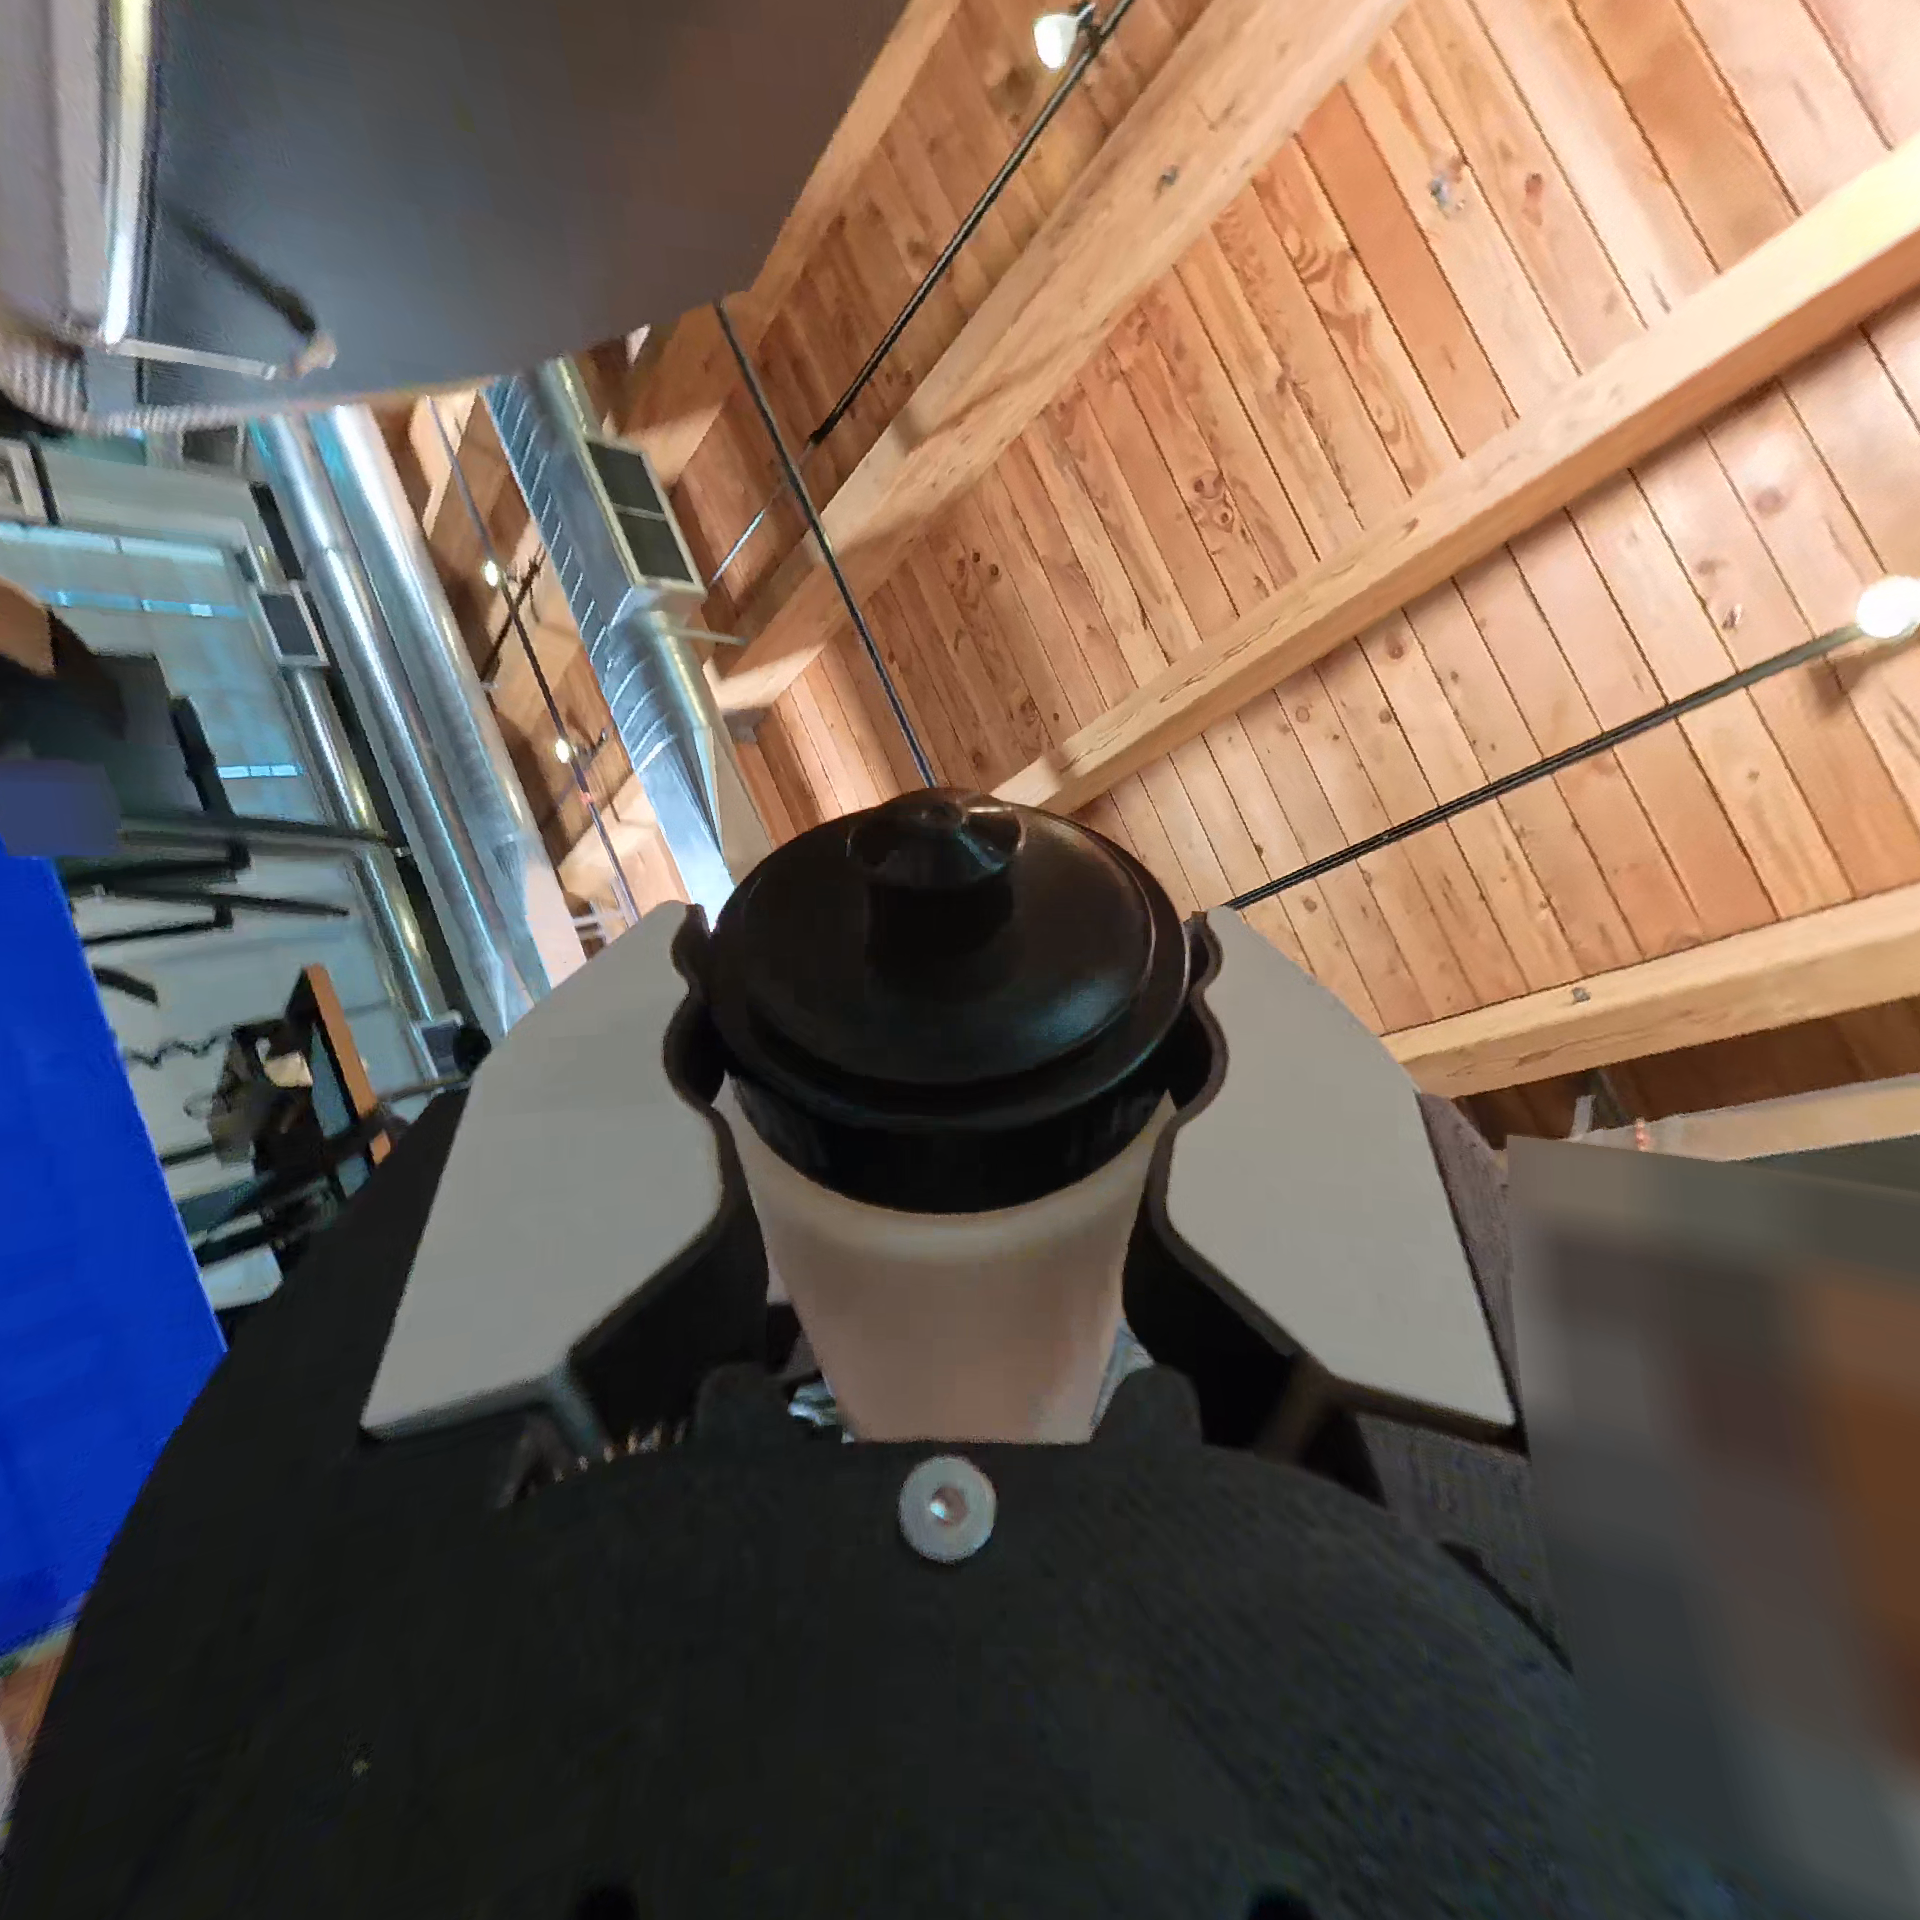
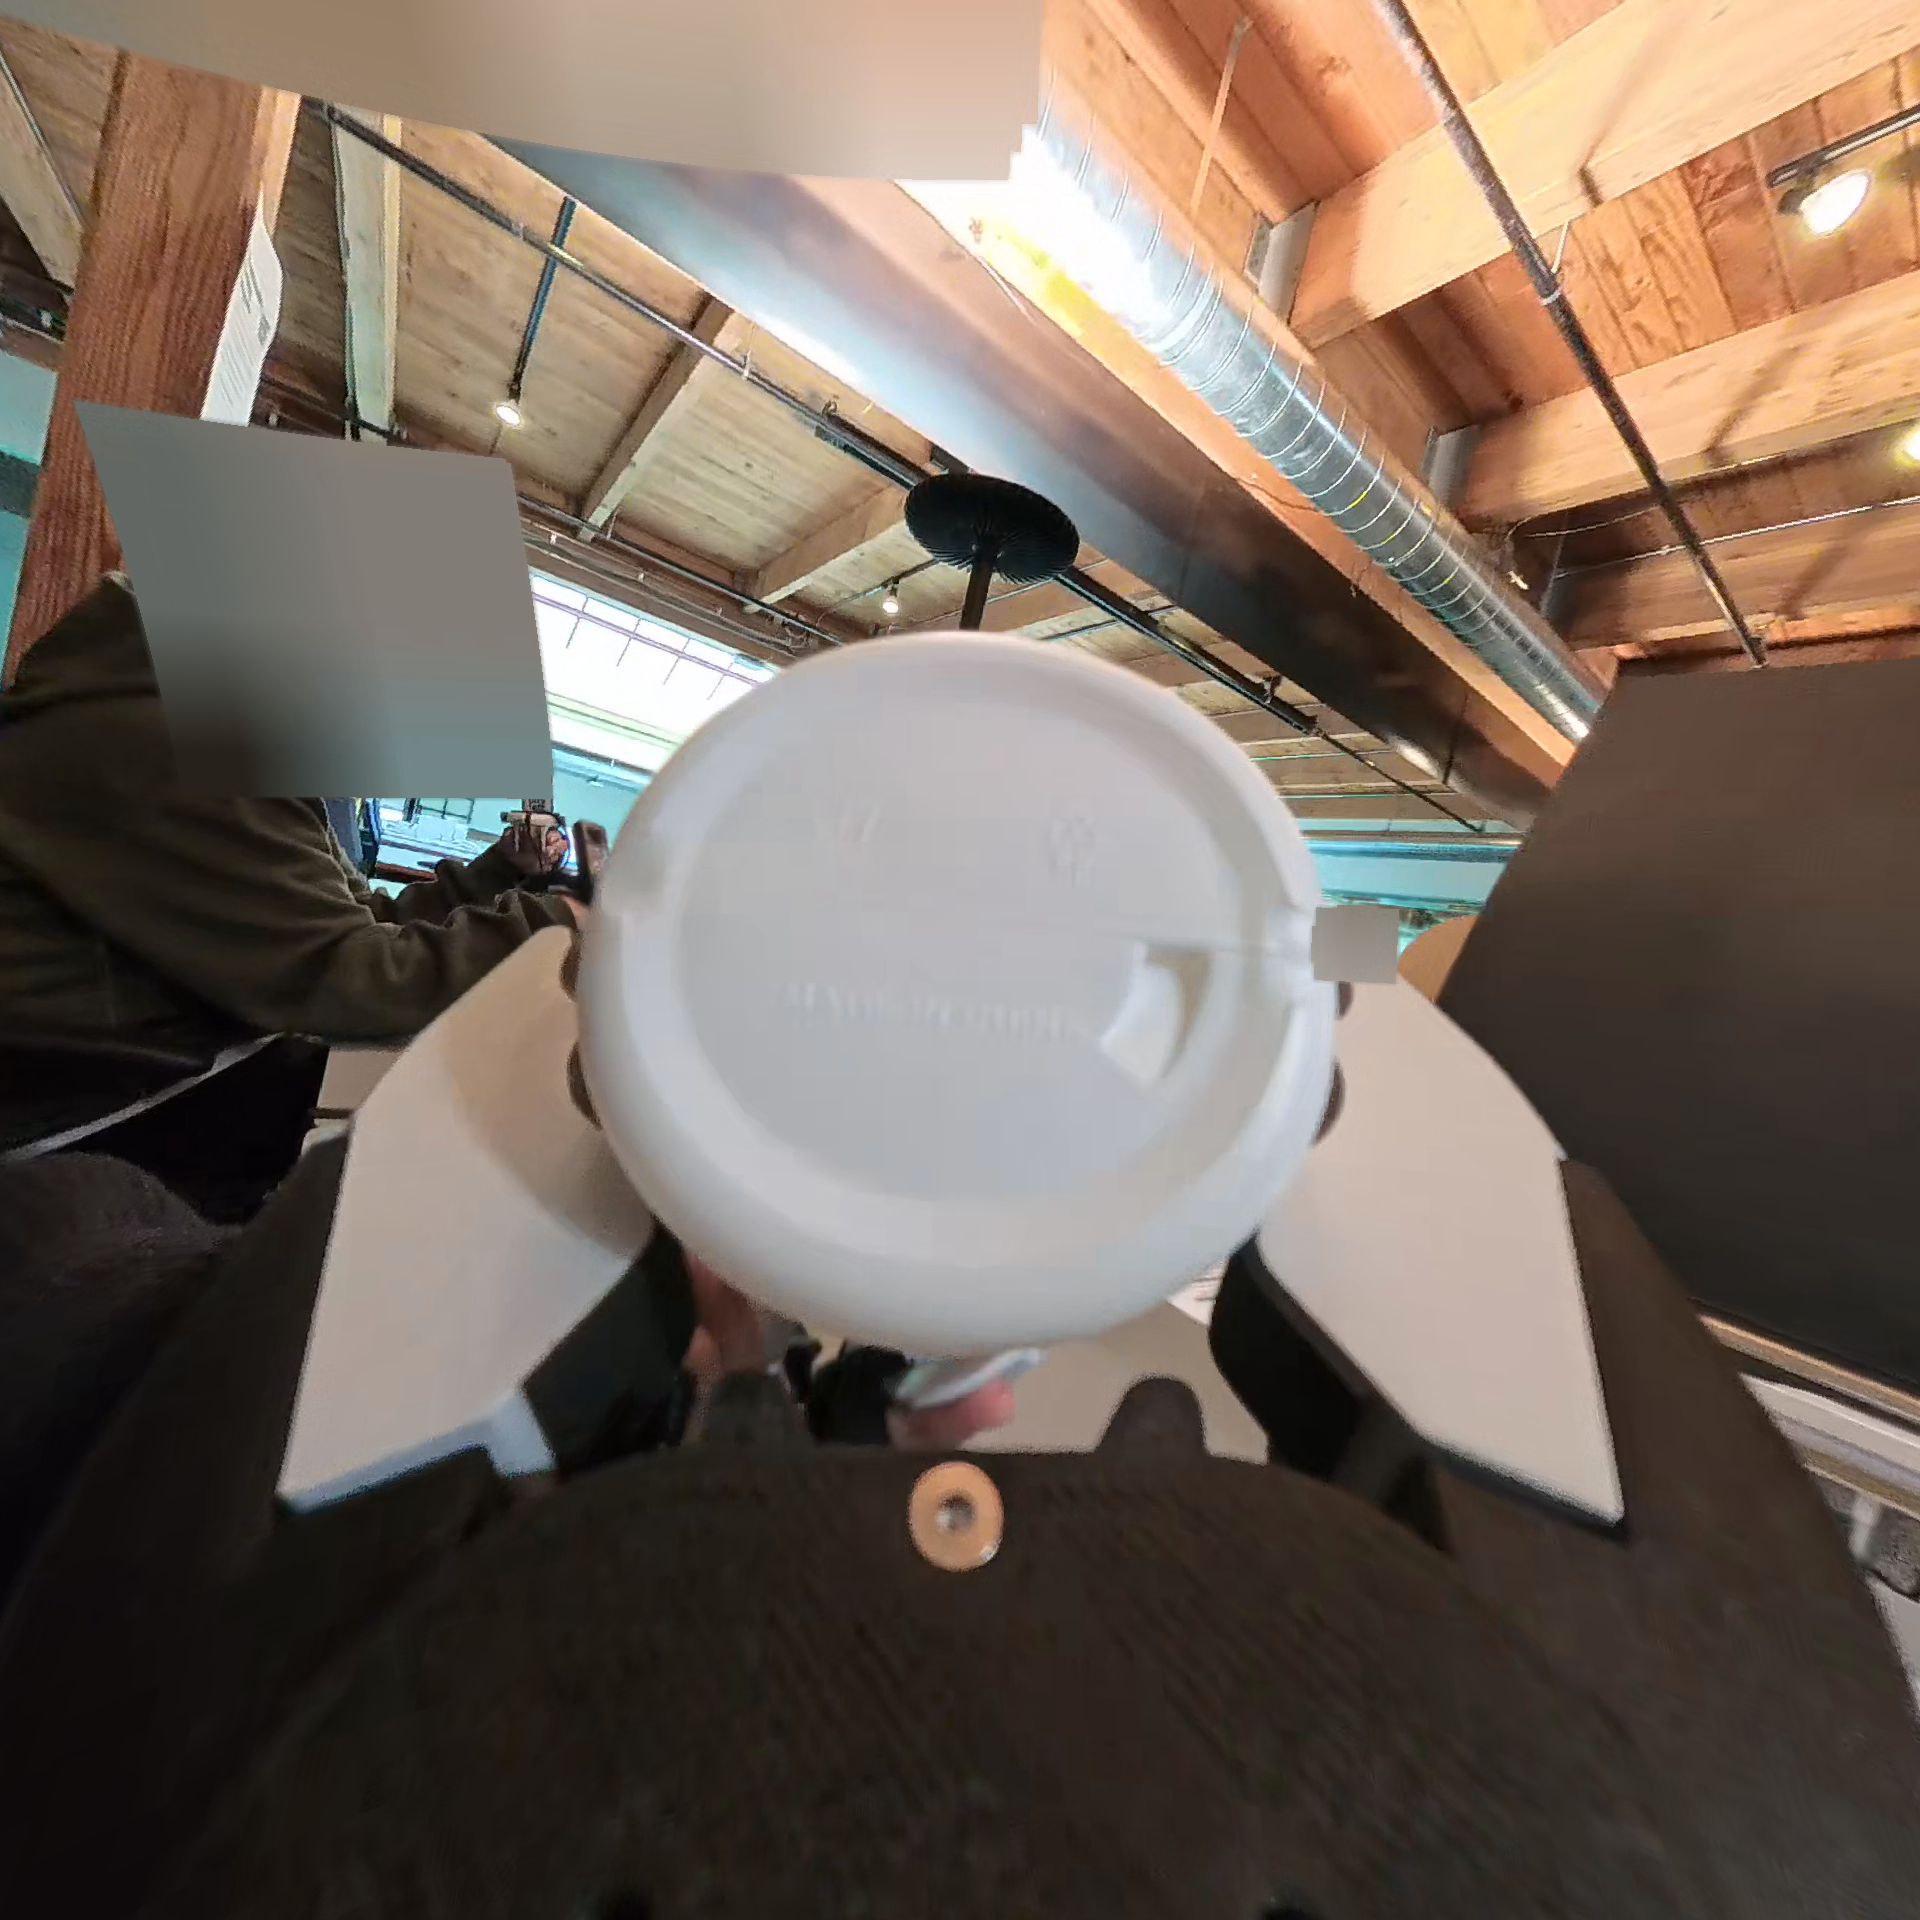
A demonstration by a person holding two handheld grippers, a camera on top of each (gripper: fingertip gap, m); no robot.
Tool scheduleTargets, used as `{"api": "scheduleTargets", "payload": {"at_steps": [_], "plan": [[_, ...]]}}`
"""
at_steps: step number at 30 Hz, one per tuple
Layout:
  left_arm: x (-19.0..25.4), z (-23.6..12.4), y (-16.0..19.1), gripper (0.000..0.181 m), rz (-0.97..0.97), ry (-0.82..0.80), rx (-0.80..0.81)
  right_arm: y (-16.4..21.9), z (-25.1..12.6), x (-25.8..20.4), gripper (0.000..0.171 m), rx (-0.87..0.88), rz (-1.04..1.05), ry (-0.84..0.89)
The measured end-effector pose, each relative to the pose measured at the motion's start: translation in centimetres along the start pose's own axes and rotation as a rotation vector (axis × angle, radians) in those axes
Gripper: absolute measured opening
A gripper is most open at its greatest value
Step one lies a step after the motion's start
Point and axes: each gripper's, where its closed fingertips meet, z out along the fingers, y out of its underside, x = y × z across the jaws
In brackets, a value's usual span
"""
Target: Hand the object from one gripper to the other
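Note:
In the left wrist view, my left gripper (image 1: 940, 1023) is shut on a bottle with a milky white body (image 1: 940, 1278) and a black screw cap (image 1: 940, 987). The fingers (image 1: 561, 1174) clamp it at the cap, and the cap points away from the camera towards the ceiling. In the right wrist view, a round white bottle base (image 2: 951, 997) faces the camera and fills the gap of my right gripper (image 2: 956, 1081). Both of its fingers (image 2: 457, 1195) press against the base's sides. The base hides the rest of that bottle, and neither view shows the other gripper.
Both views look up at a wooden beam ceiling (image 1: 1351, 468) with metal ducts (image 2: 1299, 395) and lamps. A person in a dark sleeve (image 2: 208, 914) sits at the left of the right wrist view. A blue panel (image 1: 83, 1195) is at the left of the left wrist view.

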Motion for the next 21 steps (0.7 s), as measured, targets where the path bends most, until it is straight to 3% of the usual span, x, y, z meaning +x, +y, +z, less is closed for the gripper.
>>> {"api": "scheduleTargets", "payload": {"at_steps": [5, 7, 21], "plan": [[-2.7, -1.1, 1.3, 0.088, -0.144, -0.022, -0.031, -0.1, -0.4, 0.5, 0.125, -0.006, 0.001, -0.011], [-3.4, -1.5, 1.7, 0.088, -0.195, -0.02, -0.047, 0.3, -0.6, 0.6, 0.101, -0.052, 0.022, -0.025], [-5.8, -2.3, 2.5, 0.087, -0.23, -0.11, -0.131, 0.4, -0.4, 1.4, 0.1, -0.134, 0.012, -0.001]]}}
